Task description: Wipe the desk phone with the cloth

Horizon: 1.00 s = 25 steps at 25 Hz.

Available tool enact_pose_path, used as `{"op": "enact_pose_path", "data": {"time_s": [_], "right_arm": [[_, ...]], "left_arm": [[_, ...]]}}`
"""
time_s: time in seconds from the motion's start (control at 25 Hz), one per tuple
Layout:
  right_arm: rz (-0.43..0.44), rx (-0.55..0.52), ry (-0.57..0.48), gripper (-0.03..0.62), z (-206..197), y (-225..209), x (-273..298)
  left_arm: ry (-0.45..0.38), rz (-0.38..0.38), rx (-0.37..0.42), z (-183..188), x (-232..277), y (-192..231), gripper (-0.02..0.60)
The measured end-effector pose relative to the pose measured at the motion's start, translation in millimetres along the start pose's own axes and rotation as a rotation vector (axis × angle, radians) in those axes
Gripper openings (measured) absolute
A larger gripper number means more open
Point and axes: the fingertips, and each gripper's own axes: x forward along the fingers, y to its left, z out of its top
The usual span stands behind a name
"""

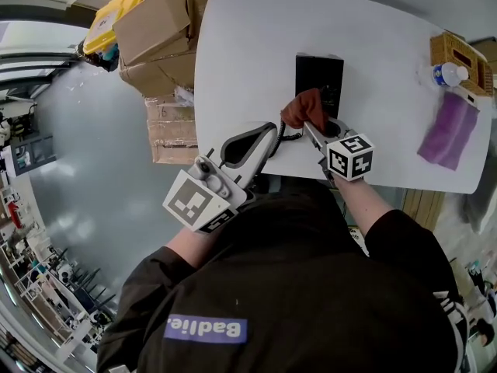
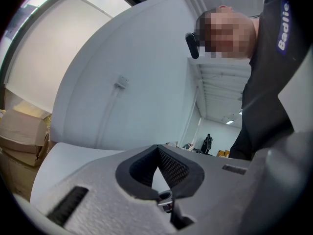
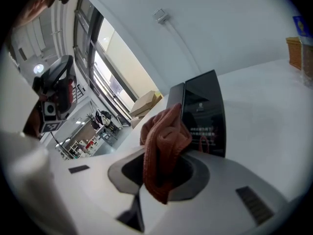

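Note:
The black desk phone lies flat in the middle of the white table; its dark face also shows in the right gripper view. My right gripper is shut on a rust-red cloth, bunched between the jaws and hanging just at the phone's near end. A black coiled cord runs from the phone towards the table's front edge. My left gripper hovers over that edge, left of the cloth, its jaws together with nothing in them.
Cardboard boxes and a yellow item are stacked off the table's left side. At the right end lie a purple cloth, a bottle and a wicker basket.

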Motion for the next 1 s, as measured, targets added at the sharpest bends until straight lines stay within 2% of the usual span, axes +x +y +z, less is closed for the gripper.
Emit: {"op": "enact_pose_path", "data": {"time_s": [0.24,0.4,0.72,0.84,1.0], "right_arm": [[0.018,0.022,0.035,0.094,-12.7,5.3,-11.6],[0.026,0.011,-0.037,0.094,28.5,0.2,-23.3],[-0.025,-0.042,-0.187,0.094,130.9,-38.1,-29.3],[-0.036,-0.055,-0.196,0.094,145.4,-49.6,-21.9],[-0.036,-0.04,-0.177,0.094,136.2,-55.2,-16.2]], "left_arm": [[-0.015,-0.006,0.005,3.8,7.1,-0.2,0.006],[-0.036,-0.007,0.018,12.6,13.0,-1.7,0.006],[-0.069,0.026,0.028,28.9,15.3,3.6,0.006],[-0.054,0.056,0.028,24.1,13.1,11.4,0.006],[-0.046,0.057,0.017,21.0,15.1,12.7,0.006]]}}
